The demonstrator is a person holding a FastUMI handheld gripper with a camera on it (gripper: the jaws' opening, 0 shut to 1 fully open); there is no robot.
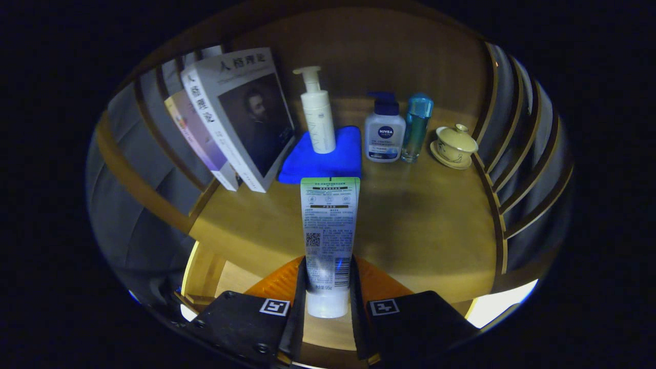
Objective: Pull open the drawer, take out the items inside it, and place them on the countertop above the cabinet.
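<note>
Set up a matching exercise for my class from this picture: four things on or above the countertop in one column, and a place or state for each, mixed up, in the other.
Things
1. White tube
2. White pump bottle
3. Lidded cup
4. Books

Places or states
A. Stands on the blue cloth
B. Clamped between the gripper fingers
C. Lean at the left of the countertop
D. Sits on a saucer at the right, past the teal bottle

Pairs: 1-B, 2-A, 3-D, 4-C
</note>
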